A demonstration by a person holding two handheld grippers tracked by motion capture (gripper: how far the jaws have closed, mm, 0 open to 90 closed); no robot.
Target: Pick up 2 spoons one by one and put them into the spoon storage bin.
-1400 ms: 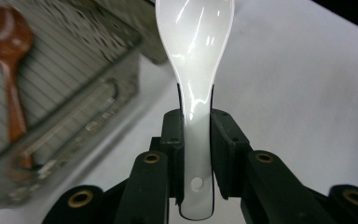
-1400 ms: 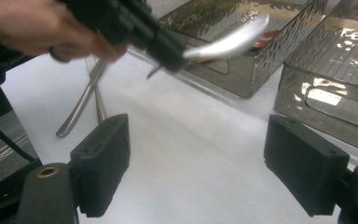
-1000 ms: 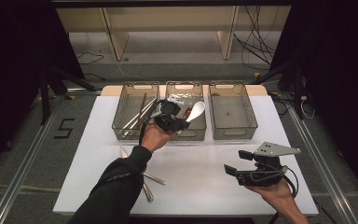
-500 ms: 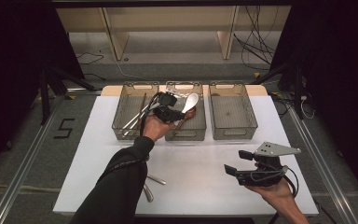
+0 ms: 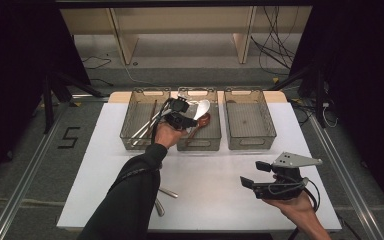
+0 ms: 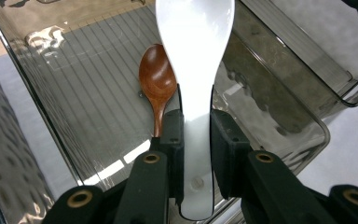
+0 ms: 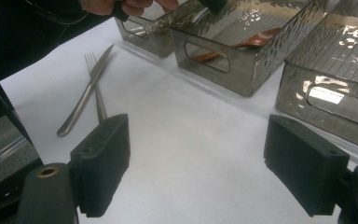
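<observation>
left gripper point(image 5: 189, 114) moved farther over middle bin point(image 5: 200, 141) | clenched on white spoon point(image 6: 193, 70) handle | right gripper point(image 5: 252, 175) released

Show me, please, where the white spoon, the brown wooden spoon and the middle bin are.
white spoon point(image 6: 193, 51): left gripper view, on its bowl.
brown wooden spoon point(image 6: 157, 77): left gripper view, on its bowl.
middle bin point(image 5: 199, 144): high view, on its near wall by the handle cutout.

text readout | I read one mark: a black "5" point(image 5: 68, 137) on the grey floor point(image 5: 30, 150) left of the bench point(image 5: 210, 165) | nothing else legible to me
</observation>
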